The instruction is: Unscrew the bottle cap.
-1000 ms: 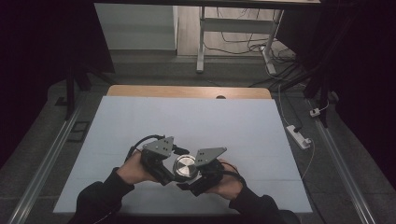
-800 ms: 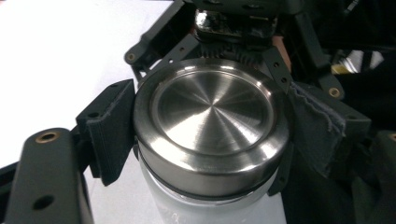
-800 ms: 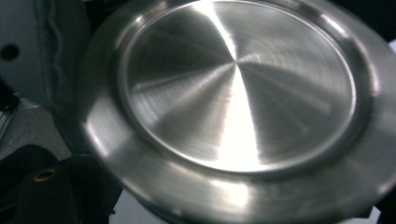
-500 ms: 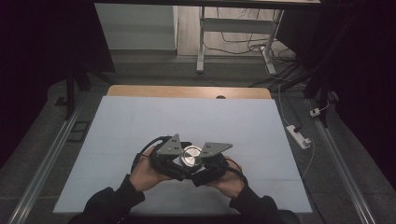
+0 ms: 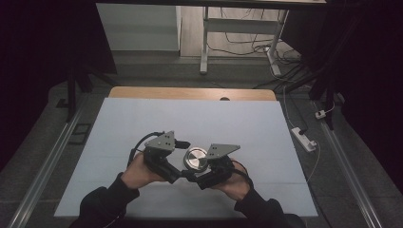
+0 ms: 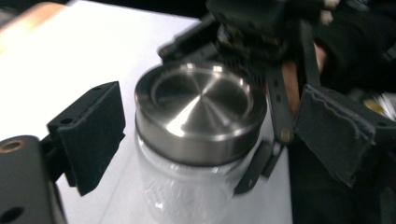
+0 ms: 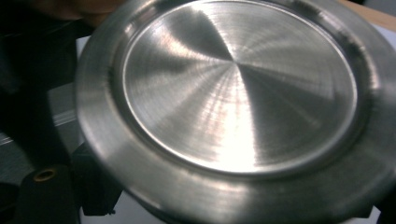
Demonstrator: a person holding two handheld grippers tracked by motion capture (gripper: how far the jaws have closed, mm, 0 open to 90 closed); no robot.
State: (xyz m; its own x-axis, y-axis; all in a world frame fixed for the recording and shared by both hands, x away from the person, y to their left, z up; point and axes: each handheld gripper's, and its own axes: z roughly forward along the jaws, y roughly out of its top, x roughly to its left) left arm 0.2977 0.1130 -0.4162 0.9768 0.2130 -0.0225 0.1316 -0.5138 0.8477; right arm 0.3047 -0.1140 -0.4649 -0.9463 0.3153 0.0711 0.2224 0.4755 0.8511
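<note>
Between both tongs (image 5: 190, 164), seemingly: lidded jar (image 6: 198, 135)

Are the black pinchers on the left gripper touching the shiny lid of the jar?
Apart. In the left gripper view, the left gripper stands open around the jar, with white table visible between each pad and the metal lid.

A clear glass jar (image 6: 187, 186) with a brushed steel lid (image 5: 196, 158) stands upright, near the table's near-centre.
</note>
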